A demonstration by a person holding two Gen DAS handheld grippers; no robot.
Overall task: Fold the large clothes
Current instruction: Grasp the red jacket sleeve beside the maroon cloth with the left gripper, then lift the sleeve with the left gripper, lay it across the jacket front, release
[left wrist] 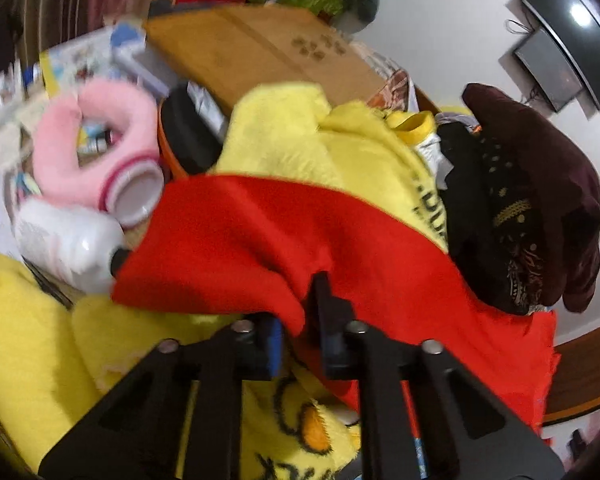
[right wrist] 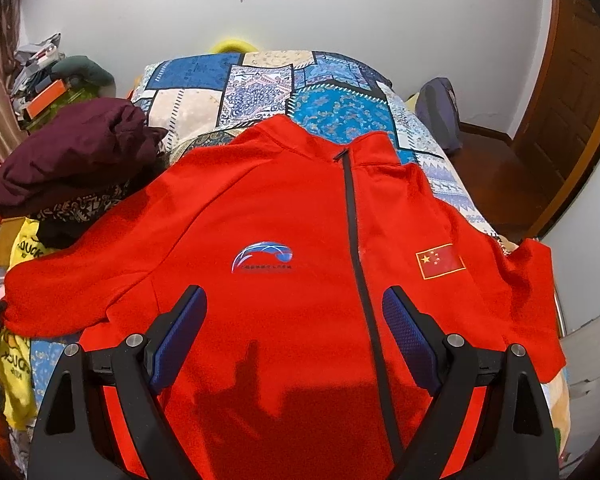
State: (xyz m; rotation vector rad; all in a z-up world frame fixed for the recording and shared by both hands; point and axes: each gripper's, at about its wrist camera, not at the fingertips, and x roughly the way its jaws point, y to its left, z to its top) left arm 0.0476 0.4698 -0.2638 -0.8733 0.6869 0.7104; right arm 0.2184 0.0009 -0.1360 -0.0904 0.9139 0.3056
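In the left wrist view, the left gripper was closed on a fold of the red zip-up fleece jacket, its two black fingers pinching the cloth between them. Behind the jacket lay a yellow fluffy blanket, with a dark maroon garment on the right and a pink plush ring on the far left (this picture was rather blurred).

In the right wrist view, the right gripper hung wide open above the red jacket, holding nothing. The jacket lay flat, front up, on the bed with a blue patchwork cover, collar at the far side. The maroon garment sat on the left, beside the sleeve.
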